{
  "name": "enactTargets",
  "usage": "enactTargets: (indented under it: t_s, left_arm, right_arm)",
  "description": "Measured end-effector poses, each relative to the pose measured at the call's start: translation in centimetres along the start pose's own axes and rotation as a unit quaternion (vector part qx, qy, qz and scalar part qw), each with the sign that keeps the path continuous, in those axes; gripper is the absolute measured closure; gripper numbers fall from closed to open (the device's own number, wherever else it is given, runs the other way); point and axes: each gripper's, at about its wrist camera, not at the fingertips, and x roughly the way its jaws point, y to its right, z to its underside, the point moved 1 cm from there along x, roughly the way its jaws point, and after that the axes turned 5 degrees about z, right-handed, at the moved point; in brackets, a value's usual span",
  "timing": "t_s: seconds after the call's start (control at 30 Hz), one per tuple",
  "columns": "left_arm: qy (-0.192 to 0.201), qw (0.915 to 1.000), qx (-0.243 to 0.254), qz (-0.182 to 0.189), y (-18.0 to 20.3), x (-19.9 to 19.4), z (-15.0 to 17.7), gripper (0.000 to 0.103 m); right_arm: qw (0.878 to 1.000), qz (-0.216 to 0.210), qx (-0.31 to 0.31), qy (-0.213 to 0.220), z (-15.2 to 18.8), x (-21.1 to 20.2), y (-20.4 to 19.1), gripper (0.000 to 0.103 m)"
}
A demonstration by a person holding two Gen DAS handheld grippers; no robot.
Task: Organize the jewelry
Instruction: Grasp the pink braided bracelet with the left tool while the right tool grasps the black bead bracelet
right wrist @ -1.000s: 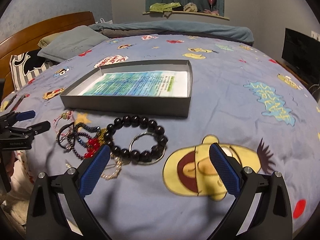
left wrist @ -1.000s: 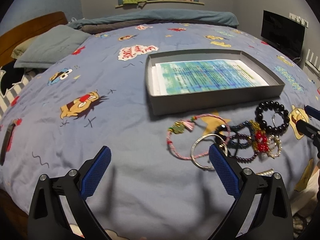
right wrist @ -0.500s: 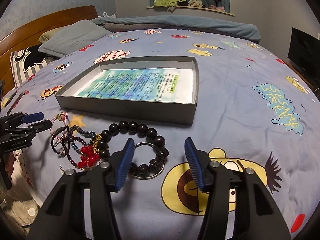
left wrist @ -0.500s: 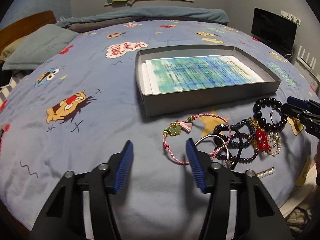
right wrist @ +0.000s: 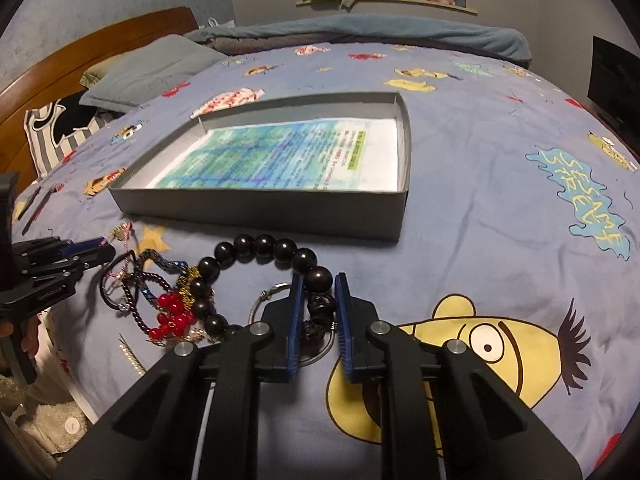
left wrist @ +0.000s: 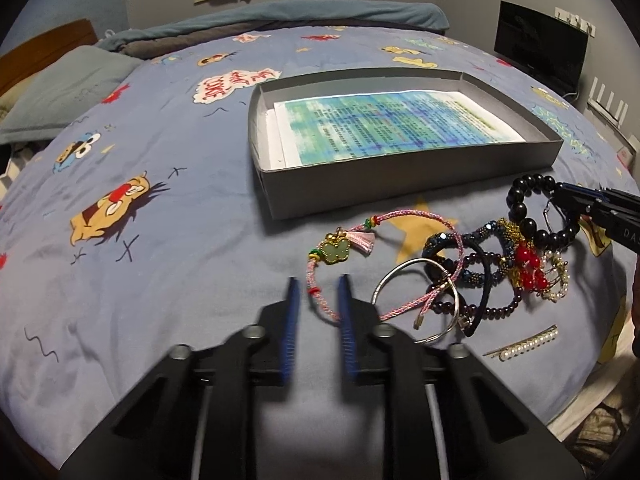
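Note:
A pile of jewelry lies on the blue cartoon bedspread in front of a grey box (left wrist: 400,184) lined with printed paper. My left gripper (left wrist: 318,286) has its jaws narrowed around the pink cord bracelet (left wrist: 320,300) with a green charm (left wrist: 334,250); a small gap still shows. My right gripper (right wrist: 318,286) has its jaws close on each side of the black bead bracelet (right wrist: 256,246), around its beads. The box also shows in the right wrist view (right wrist: 264,210). The right gripper shows in the left wrist view (left wrist: 592,210).
A silver bangle (left wrist: 416,300), dark beaded bracelets (left wrist: 472,276), red beads (left wrist: 528,264) and a pearl hair clip (left wrist: 524,344) lie in the pile. A metal ring (right wrist: 280,292) lies under the black beads. Pillows (right wrist: 152,68) and a wooden headboard lie left. A monitor (left wrist: 540,52) stands right.
Both grippers have moved forward to the pile and narrowed from wide open: the left around the pink cord bracelet, the right around the black bead bracelet.

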Motion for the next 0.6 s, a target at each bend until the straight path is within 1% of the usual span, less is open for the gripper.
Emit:
enactTargets:
  t_s: [0.03,0.1,0.2,0.33,0.5,0.6]
  left_arm:
    - [0.002,1.0,0.002,0.001,0.1,-0.1,0.0,0.094]
    - [0.007,0.9999,0.004,0.007,0.2,-0.5,-0.1,0.098]
    - [0.021,0.9997,0.009,0.012,0.6,-1.3,-0.3,0.098]
    - [0.045,0.9987,0.021,0.013,1.2,-3.1,-0.9,0.098]
    - [0.072,0.9964,0.033,0.03,2.1,-5.4,-2.0,0.098]
    - [0.086,0.9949,0.041,0.033,2.4,-6.5,-2.5,0.098]
  right_arm:
    - [1.0,-0.001,-0.002,0.006,0.0,-0.3,-0.1,0.088]
    - [1.0,-0.005,-0.005,0.015,-0.1,-0.8,-0.2,0.088]
    - [0.999,-0.009,-0.012,0.029,-0.4,-1.6,-0.4,0.088]
    - [0.998,-0.015,-0.037,0.055,-1.0,-3.2,-1.4,0.089]
    - [0.996,-0.025,-0.05,0.072,-2.2,-4.6,-2.2,0.089]
    - [0.995,-0.029,-0.056,0.081,-2.7,-5.5,-2.5,0.089]
